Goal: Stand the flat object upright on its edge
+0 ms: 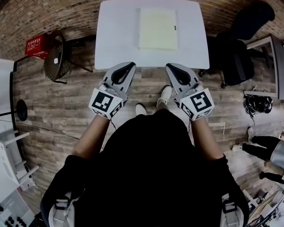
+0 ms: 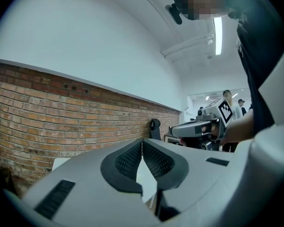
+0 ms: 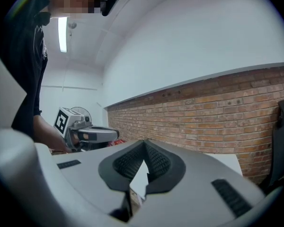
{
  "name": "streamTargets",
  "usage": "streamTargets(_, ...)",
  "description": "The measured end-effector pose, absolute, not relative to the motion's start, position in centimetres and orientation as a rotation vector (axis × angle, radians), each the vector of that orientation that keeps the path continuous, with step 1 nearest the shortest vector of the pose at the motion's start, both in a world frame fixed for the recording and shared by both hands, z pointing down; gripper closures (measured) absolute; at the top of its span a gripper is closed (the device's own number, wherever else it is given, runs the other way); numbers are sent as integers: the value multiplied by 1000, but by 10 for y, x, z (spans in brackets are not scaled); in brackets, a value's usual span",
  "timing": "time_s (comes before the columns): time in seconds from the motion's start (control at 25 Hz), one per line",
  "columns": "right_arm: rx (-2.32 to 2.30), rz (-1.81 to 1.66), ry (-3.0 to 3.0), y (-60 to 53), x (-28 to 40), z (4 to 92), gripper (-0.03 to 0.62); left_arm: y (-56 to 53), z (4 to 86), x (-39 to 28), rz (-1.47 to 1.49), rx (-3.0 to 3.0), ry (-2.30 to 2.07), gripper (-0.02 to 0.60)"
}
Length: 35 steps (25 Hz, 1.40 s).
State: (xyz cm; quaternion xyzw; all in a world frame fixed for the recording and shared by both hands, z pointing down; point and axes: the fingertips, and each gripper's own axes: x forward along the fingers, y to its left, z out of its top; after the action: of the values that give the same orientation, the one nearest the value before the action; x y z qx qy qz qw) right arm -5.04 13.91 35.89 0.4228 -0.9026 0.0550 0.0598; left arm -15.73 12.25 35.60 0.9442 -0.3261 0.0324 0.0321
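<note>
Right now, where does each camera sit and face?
Head view: on the person's head, steeply down at the table and flat object; arms, left gripper, right gripper show.
Left gripper view: on that gripper, along its shut jaws toward the brick wall.
Right gripper view: the same, mirrored.
Shared: each gripper view catches the other gripper.
</note>
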Motion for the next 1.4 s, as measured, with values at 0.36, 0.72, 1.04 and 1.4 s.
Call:
streamTargets(0.36, 1249, 165, -2743, 76, -12, 356, 584, 65, 346, -124, 123, 2921, -1058, 560)
streamTargets(0.72, 1219, 233, -2737, 19, 30, 367, 584, 11, 353, -80, 161, 2880, -1084, 560)
streamTargets(1.04, 1151, 265, -2762, -26, 72, 376, 583, -35, 358, -41, 219, 2827, -1164, 559)
streamTargets(1.4, 1111, 319, -2749, -58, 96, 393, 583, -63, 365, -21, 268, 2790, -1206, 560)
